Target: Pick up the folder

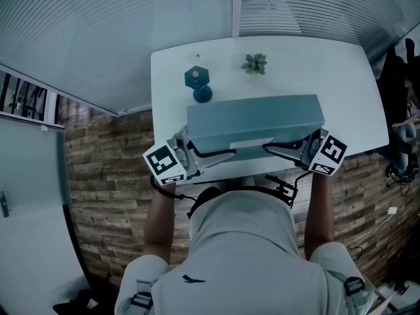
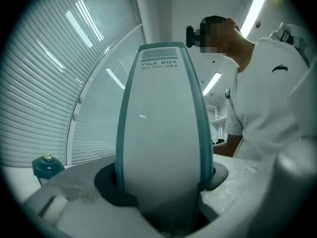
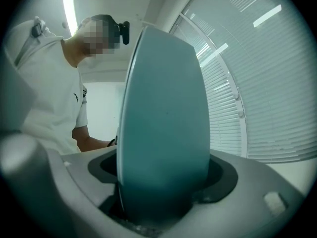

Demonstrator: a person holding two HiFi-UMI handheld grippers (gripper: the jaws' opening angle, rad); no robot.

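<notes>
Jaws of the left gripper [image 1: 199, 155] are clamped on one short end of the file box [image 1: 254, 125]. In the left gripper view that end fills the gap between the jaws [image 2: 163, 182]. It is a pale panel with teal edges, printed "FILE BOX" near its top [image 2: 159, 63].

Jaws of the right gripper [image 1: 283, 148] are likewise closed on the opposite short end. The right gripper view shows a plain teal face [image 3: 163, 123] wedged between them [image 3: 161, 192], both pads pressing.

File box is grey-teal, lying lengthwise between the two grippers, over the near part of the white bench [image 1: 348, 104], close to the person's chest. A paler strip shows along its near lower side. Cannot tell from any view whether its underside touches the bench.

Marker cubes on both grippers face up toward the head camera. The forearms reach in from below, one at each end of the box.

A small teal ornament [image 1: 197, 79] with a round blue base stands just beyond the box's far left corner. It also shows at the left edge of the left gripper view [image 2: 47, 166]. A small green plant [image 1: 254, 63] sits further back on the bench, apart from the ornament.

The person wears a white shirt [image 1: 243, 241]. Wood-look floor [image 1: 111, 169] lies to the left of the bench, and slatted blinds [image 1: 98, 31] are behind it.
</notes>
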